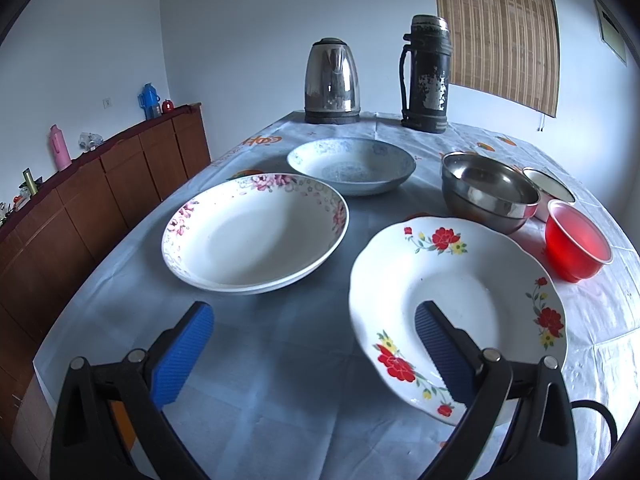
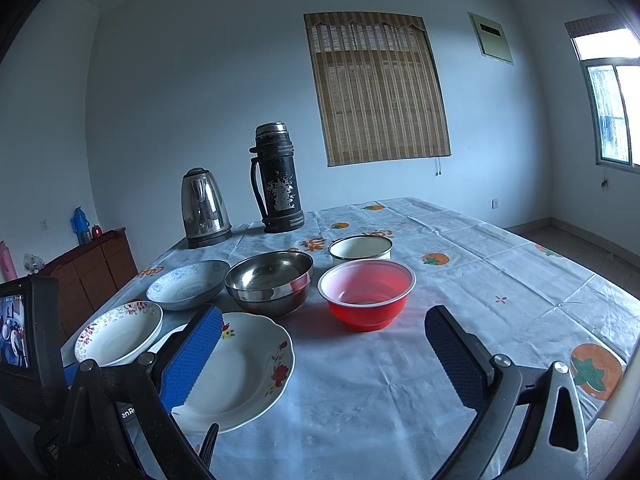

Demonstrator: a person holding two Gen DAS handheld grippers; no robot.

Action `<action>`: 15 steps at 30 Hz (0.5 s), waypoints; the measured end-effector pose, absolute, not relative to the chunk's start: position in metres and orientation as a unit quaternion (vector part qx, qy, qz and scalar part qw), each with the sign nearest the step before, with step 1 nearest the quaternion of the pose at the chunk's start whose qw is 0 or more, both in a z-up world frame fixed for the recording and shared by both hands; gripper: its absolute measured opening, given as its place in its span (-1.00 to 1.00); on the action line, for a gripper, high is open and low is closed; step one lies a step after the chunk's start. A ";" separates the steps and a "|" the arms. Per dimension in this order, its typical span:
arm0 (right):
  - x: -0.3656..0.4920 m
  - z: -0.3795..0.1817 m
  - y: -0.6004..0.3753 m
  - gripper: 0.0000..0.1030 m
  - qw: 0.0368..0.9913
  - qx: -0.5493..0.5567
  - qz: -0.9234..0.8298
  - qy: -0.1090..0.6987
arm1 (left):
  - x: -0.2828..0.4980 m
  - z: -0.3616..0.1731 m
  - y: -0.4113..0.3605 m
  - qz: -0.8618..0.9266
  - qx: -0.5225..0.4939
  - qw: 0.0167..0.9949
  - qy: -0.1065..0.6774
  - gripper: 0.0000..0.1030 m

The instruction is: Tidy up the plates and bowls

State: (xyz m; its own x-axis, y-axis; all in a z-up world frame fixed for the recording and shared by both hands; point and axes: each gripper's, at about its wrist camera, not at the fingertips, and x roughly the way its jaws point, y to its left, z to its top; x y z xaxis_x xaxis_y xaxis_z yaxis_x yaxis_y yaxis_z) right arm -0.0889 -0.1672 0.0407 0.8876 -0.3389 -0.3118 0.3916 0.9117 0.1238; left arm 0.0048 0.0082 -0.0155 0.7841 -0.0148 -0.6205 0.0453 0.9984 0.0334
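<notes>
The left gripper (image 1: 314,344) is hovering wide open over the bench (image 1: 256,360) — the red-flowered plate (image 1: 452,300) is lying just ahead under its right finger, nearer this hand — while the right gripper (image 2: 324,356) is also gaping empty, the red bowl (image 2: 366,292) straight ahead.

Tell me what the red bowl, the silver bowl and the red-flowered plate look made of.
Red bowl: likely thin plastic; light glows through its wall.
Silver bowl: metal, probably stainless steel; mirror-like reflections.
Red-flowered plate: glazed ceramic or possibly melamine; glossy white with printed flowers and a scalloped rim.
</notes>
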 end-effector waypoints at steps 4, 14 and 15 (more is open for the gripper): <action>-0.089 0.040 -0.167 0.99 0.967 0.092 -0.188 0.144 | 0.005 -0.016 0.008 -0.016 0.022 0.944 0.329 0.99; -0.087 0.039 -0.165 0.99 0.967 0.090 -0.188 0.148 | 0.006 -0.016 0.007 -0.018 0.024 0.943 0.332 0.99; -0.087 0.038 -0.165 0.99 0.967 0.091 -0.188 0.148 | 0.006 -0.016 0.007 -0.018 0.023 0.943 0.332 0.99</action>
